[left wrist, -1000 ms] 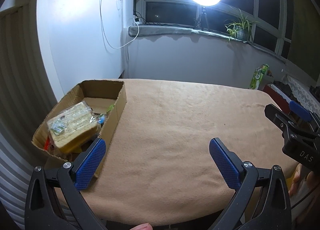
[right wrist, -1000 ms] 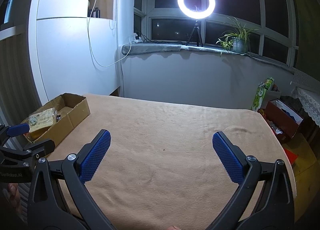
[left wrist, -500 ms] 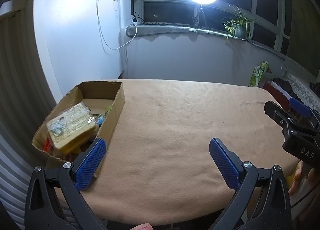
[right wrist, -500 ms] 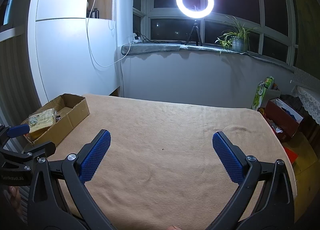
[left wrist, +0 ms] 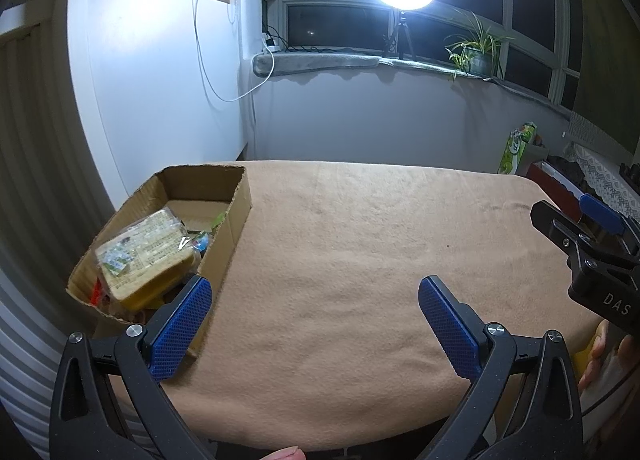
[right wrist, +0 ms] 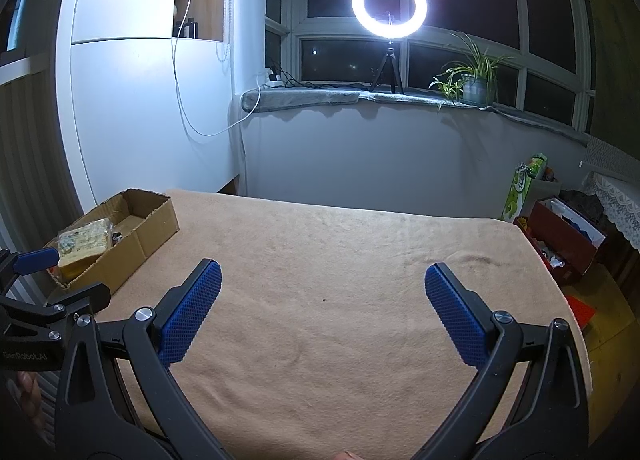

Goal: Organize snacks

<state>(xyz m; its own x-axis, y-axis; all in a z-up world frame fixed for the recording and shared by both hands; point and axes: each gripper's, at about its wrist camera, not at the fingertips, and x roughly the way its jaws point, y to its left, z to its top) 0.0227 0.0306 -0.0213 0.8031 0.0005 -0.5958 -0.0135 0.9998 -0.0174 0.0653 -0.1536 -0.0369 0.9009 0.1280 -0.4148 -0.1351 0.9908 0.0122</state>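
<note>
Since the earlier frames almost nothing has shifted: both views have only drifted slightly, and nothing on the table (left wrist: 360, 260) has changed place. My left hand-held gripper (left wrist: 316, 320) hangs over the near edge with its jaws spread wide and nothing between them; my right hand-held gripper (right wrist: 324, 316) is likewise wide open and empty. The snacks already sit in the cardboard box (left wrist: 236, 215) at about 10 o'clock from the left hand-held gripper, near the table's left edge. Uppermost is a clear-wrapped cracker pack (left wrist: 148, 256), lying tilted on smaller packets (left wrist: 200, 242) whose kinds I cannot tell. I judge the cracker pack light, its film slippery and its contents brittle; it is best taken across its short sides with a gentle squeeze. The tan cloth shows no loose snacks, so the task appears nearly complete.
</note>
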